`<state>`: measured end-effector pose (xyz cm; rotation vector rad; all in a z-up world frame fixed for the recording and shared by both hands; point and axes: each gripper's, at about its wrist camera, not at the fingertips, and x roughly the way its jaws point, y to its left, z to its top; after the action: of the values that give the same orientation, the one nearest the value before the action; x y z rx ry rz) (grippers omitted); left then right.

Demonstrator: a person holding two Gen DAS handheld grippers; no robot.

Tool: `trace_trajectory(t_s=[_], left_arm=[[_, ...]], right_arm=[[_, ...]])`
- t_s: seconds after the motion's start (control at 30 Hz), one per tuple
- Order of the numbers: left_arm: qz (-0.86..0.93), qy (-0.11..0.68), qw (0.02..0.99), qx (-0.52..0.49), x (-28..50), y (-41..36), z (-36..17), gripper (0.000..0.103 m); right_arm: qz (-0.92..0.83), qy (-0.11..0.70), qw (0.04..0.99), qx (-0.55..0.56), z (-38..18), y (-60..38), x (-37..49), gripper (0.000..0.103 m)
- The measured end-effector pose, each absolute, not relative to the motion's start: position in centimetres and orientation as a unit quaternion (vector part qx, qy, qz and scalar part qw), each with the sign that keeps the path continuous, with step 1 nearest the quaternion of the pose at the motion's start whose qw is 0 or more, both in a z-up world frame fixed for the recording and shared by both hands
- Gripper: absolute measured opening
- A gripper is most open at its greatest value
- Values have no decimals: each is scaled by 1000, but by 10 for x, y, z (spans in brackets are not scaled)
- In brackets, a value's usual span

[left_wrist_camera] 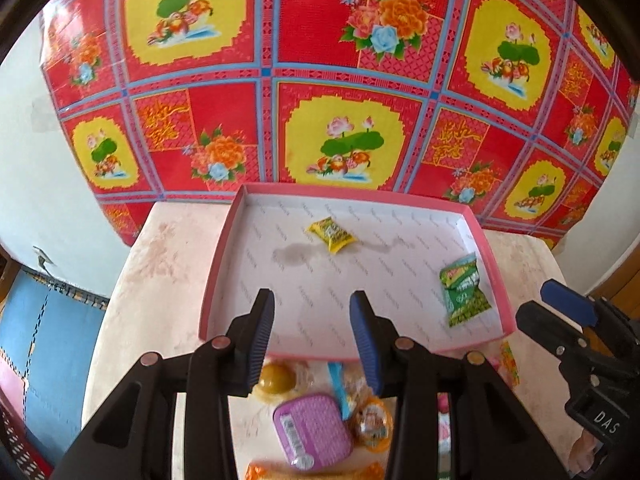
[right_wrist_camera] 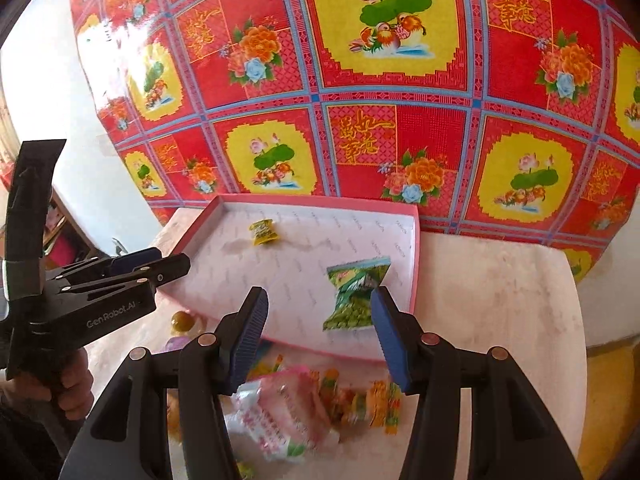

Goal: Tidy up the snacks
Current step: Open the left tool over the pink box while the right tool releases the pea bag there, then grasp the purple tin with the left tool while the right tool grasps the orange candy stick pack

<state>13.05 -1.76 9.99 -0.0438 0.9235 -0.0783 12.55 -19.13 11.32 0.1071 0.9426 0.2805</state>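
Purple box left view only, pink packet right view only

**Materials & finishes**

Tray: thin card is seen, pink outside, matt white printed paper lining inside, w/ a faint dull stain. Yellow packet and green packet: crinkled glossy plastic film. Purple tub: a foil-like textured lid is shown, slightly shiny. Pink bag: glossy crinkled film. Tabletop: a smooth pale surface, marbled w/ reddish mottling, low sheen. Wall covering: a glossy sheet, prob. plastic, glare is caught at left. Left gripper & right gripper: matt black plastic, ribbed blue rubbery pads, small shiny metal pins.
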Motion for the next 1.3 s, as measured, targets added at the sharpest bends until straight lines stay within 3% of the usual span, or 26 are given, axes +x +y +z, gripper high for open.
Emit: trace_trajectory(t_s=[1.3], left_arm=[[-81, 535, 838, -69, 84, -3, 46, 44]], right_arm=[[98, 497, 859, 83, 81, -222, 70, 55]])
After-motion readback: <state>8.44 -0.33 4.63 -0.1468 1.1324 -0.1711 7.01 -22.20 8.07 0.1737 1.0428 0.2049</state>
